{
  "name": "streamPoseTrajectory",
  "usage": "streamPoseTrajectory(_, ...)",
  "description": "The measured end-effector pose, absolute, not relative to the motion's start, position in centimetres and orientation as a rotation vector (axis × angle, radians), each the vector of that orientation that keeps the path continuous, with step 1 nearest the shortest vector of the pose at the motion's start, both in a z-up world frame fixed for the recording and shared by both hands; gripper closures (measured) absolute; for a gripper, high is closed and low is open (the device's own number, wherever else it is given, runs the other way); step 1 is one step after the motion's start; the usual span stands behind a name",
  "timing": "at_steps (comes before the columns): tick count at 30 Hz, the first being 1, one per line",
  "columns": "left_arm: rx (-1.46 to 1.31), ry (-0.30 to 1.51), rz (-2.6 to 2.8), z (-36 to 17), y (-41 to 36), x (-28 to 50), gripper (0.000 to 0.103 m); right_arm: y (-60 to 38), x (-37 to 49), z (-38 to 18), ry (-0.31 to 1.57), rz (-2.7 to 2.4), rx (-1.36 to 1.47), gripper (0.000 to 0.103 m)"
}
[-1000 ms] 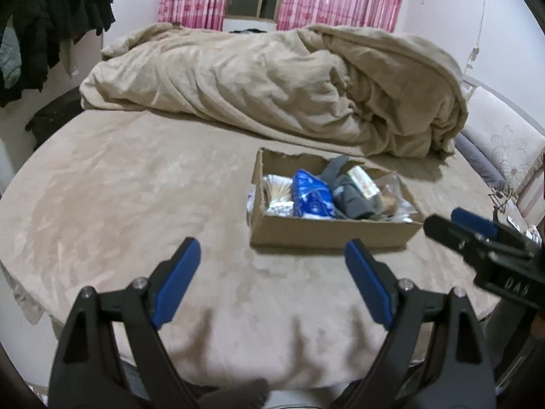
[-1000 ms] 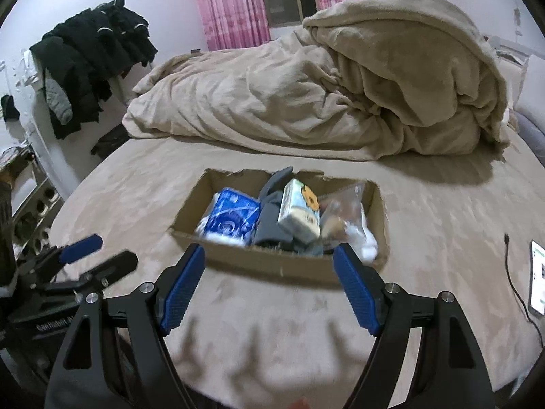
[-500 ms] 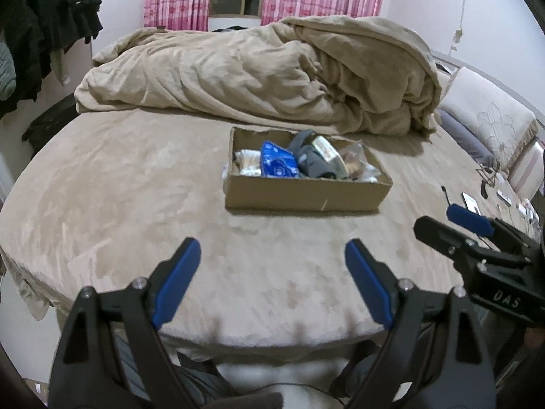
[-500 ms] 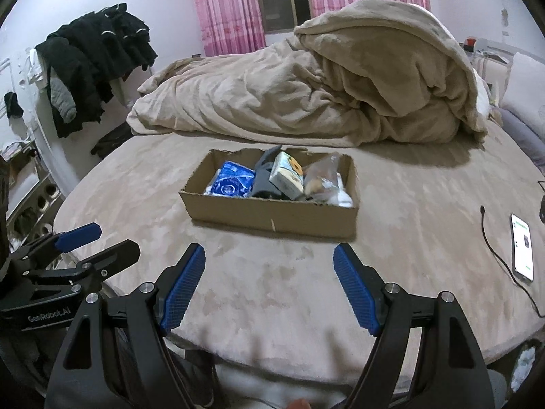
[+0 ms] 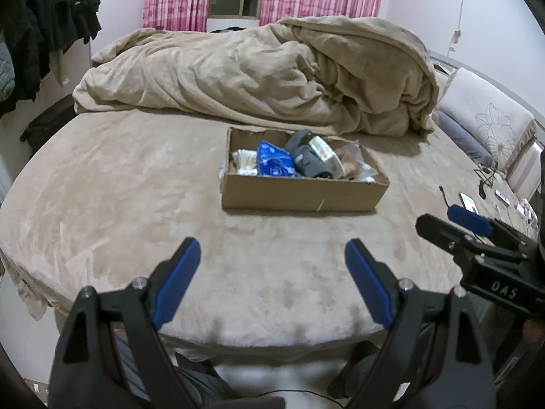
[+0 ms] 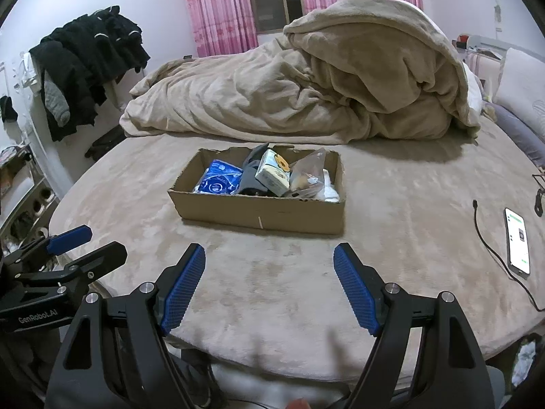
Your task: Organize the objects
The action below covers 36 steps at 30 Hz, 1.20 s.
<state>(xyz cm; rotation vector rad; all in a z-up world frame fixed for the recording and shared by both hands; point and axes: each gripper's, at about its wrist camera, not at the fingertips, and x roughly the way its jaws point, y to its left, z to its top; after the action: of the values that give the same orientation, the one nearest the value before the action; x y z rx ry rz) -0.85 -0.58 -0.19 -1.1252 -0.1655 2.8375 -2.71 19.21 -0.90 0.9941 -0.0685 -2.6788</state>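
Bedroom, round bed [image 5: 136, 204] with heaped blanket [image 6: 306, 95] | cardboard box [image 5: 299, 197] of items mid-bed, long axis crosswise | left claw [image 5: 272, 272], right claw [image 6: 269, 279] both released, empty, box straight ahead, apart; neither clearly nearer.

From my left gripper's camera, my right gripper [image 5: 477, 235] is cut off at the three o'clock edge. The cardboard box [image 6: 259, 213] wall hides its contents' lower parts.

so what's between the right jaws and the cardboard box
Nothing: in the right wrist view only bare tan bed cover lies between the open right gripper and the cardboard box.
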Motion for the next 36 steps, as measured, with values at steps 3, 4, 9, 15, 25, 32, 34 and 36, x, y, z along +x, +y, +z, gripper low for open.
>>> streamPoseTrajectory(3,-1.126,-0.166,2.836,-0.2,-0.6,-1.1,0.015,19.2,-2.9,-1.0,-0.06,-2.686,0.999,0.022)
streamPoseTrajectory(4,-1.126,-0.166,2.835,-0.3,-0.6,-1.1,0.015,19.2,-3.1,-1.0,-0.06,-2.688,1.001,0.022)
streamPoseTrajectory(9,-1.134,-0.174,2.829,-0.5,-0.9,-1.7,0.015,19.6,-3.5,-1.3,-0.066,-2.697,1.013,0.022)
streamPoseTrajectory(15,-1.139,-0.176,2.824,-0.8,-1.2,-2.2,0.015,19.6,-3.8,-1.6,-0.062,-2.702,1.023,0.022)
streamPoseTrajectory(25,-1.145,-0.175,2.815,-1.0,-1.2,-2.4,0.015,19.7,-4.2,-2.0,-0.064,-2.699,1.041,0.022)
streamPoseTrajectory(32,-1.149,-0.169,2.812,-1.1,-1.0,-2.5,0.015,19.7,-4.3,-2.1,-0.063,-2.699,1.043,0.022)
streamPoseTrajectory(34,-1.148,-0.162,2.813,-1.2,-1.0,-2.5,0.015,19.9,-4.3,-2.1,-0.073,-2.699,1.05,0.022)
streamPoseTrajectory(36,-1.149,-0.161,2.814,-1.2,-0.9,-2.5,0.015,20.0,-4.4,-2.2,-0.077,-2.7,1.054,0.022)
